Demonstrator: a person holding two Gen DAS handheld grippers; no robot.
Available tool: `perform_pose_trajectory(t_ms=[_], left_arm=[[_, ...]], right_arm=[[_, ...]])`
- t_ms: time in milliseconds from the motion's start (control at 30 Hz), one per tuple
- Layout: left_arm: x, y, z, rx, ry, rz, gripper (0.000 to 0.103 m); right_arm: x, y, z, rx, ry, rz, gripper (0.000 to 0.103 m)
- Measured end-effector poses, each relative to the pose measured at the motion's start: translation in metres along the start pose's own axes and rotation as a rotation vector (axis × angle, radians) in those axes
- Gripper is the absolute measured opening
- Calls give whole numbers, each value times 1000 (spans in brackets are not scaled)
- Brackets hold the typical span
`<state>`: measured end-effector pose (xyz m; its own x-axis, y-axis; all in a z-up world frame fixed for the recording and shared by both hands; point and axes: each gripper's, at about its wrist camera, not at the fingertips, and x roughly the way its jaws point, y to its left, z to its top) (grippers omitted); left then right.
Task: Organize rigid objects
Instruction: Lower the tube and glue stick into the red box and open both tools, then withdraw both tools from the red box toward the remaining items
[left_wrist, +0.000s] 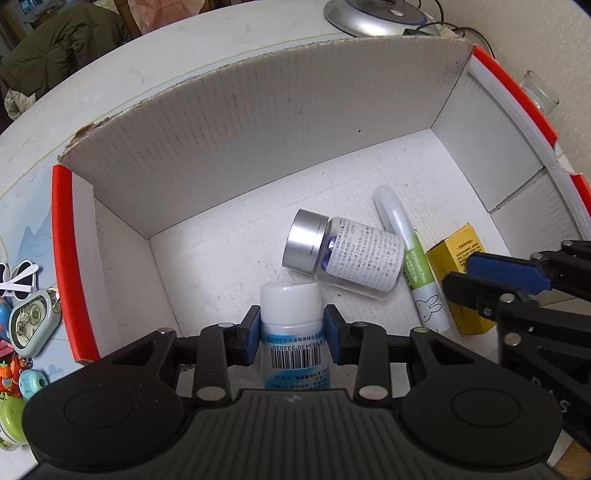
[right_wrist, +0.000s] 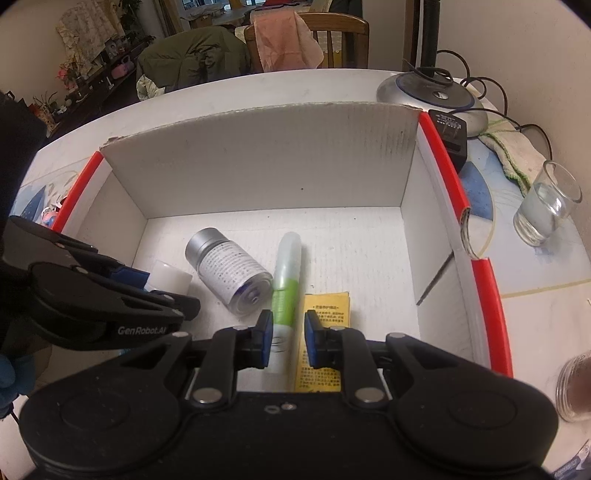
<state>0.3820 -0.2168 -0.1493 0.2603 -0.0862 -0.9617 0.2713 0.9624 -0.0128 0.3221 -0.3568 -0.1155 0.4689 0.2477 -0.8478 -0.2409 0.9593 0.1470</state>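
Jaws first: left gripper (left_wrist: 291, 334) is clamped on a white plastic bottle (left_wrist: 291, 332), holding it low inside the cardboard box (left_wrist: 258, 122); right gripper (right_wrist: 287, 339) has its jaws loosely around the green-and-white pen (right_wrist: 284, 284), a gap showing on one side, so it looks let go. Box sits on the worktop (right_wrist: 546, 314). Lying on its floor, biggest down: a silver-capped glass jar (left_wrist: 347, 254), the yellow carton (left_wrist: 458, 258), then the pen. Outside, a glass of water (right_wrist: 546, 214) stands near the box's right wall.
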Motion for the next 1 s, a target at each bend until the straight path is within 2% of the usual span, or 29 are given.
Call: perform_pose_trajectory(t_ms=[67,300,533,633,733,1000], left_arm=[[2,-2,2,3,9,0,36],[-11,-3,-2,18,-41,-43,56],[-38,0,-12,9,-117,-80,56],[-52,4,-19,3,-162,-80,62],[-67,10,-27,-14,-209,-88,63],[-111,28,-54,-52,-322,-115,63]], right_arm=[[-2,-2,-1,9,-5,-1,20],[-15,-5,-3,22,-37,16,24],[-28,-1,-7,23,-65,34,30],[-36,2,-8,21,-85,41,35],[-45,6,-9,22,-105,52,38],[-72,20,-13,25,-172,70,56]])
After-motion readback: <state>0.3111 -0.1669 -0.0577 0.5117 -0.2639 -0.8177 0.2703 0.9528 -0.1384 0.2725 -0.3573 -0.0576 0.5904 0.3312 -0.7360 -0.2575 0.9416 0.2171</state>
